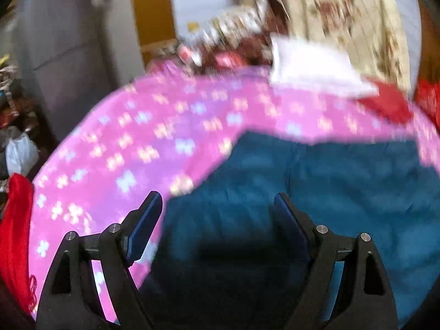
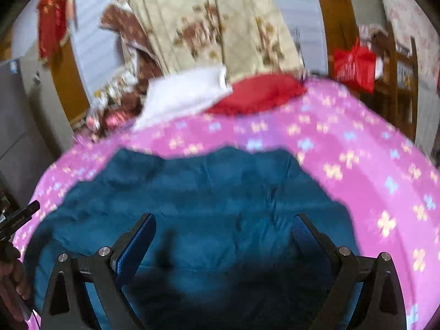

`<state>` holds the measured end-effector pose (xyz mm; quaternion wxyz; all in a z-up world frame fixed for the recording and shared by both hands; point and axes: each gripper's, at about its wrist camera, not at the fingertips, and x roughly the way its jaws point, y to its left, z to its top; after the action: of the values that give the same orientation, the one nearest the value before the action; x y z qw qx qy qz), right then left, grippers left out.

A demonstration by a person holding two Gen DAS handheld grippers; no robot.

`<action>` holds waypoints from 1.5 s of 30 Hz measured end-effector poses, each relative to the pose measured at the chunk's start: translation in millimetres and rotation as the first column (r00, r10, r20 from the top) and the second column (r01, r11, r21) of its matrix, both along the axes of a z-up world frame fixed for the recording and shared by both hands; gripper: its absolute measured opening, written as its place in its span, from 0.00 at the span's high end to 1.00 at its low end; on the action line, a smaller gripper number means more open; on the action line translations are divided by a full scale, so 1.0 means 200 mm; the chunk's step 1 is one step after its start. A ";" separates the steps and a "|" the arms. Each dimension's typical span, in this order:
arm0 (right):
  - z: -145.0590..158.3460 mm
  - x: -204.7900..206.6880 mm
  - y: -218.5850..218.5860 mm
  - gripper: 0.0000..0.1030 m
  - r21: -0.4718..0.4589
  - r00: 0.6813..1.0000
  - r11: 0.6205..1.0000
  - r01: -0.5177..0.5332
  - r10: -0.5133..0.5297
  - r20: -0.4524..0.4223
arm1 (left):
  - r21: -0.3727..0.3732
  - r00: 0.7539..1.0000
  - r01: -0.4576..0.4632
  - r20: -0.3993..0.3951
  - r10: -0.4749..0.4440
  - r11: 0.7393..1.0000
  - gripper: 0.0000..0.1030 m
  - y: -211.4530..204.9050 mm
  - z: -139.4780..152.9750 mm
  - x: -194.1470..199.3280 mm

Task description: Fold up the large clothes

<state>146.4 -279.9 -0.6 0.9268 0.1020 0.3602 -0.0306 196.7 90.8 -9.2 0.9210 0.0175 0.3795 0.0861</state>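
A large teal-blue garment [image 1: 316, 187] lies spread flat on a bed with a pink flowered sheet [image 1: 132, 137]. It also shows in the right wrist view [image 2: 206, 192], on the same sheet [image 2: 371, 151]. My left gripper [image 1: 217, 200] is open and empty, held just above the garment's left part near its edge. My right gripper [image 2: 222, 224] is open and empty above the garment's near middle. Part of the left gripper [image 2: 19, 220] shows at the far left of the right wrist view. Both views are blurred.
A white pillow [image 2: 187, 93] and a red pillow [image 2: 261, 93] lie at the head of the bed. A cream flowered curtain [image 2: 220, 27] hangs behind. A red bag [image 2: 354, 63] hangs at the right. A grey cabinet [image 1: 63, 41] and clutter stand left of the bed.
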 end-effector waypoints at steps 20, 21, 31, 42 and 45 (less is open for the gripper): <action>-0.11 0.01 0.00 0.00 0.008 0.999 0.999 -0.052 0.052 -0.014 | -0.471 0.988 -0.111 -0.151 0.044 0.875 0.19 0.54 -0.13 -0.01; -0.11 0.01 0.00 0.00 0.006 0.999 0.999 -0.052 0.052 -0.015 | -0.466 0.988 -0.106 -0.147 0.042 0.878 0.19 0.55 -0.14 0.00; -0.11 0.01 0.00 0.00 0.006 0.999 0.999 -0.051 0.051 -0.015 | -0.609 0.957 0.163 -0.093 -0.274 0.777 0.15 0.50 -0.22 0.11; 0.02 -0.08 -0.16 0.01 0.131 0.995 0.987 -0.097 0.092 0.047 | -0.540 0.964 0.191 -0.055 -0.261 0.819 0.62 0.44 -0.21 0.07; 0.14 -0.21 -0.44 0.01 0.101 0.995 0.995 0.004 -0.014 0.096 | -0.523 0.966 0.185 -0.061 -0.253 0.832 0.62 0.43 -0.21 0.09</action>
<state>105.3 -367.8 27.9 0.9367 0.1517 0.3154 -0.0113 214.0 176.2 -51.6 0.8697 -0.1797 0.4422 -0.1254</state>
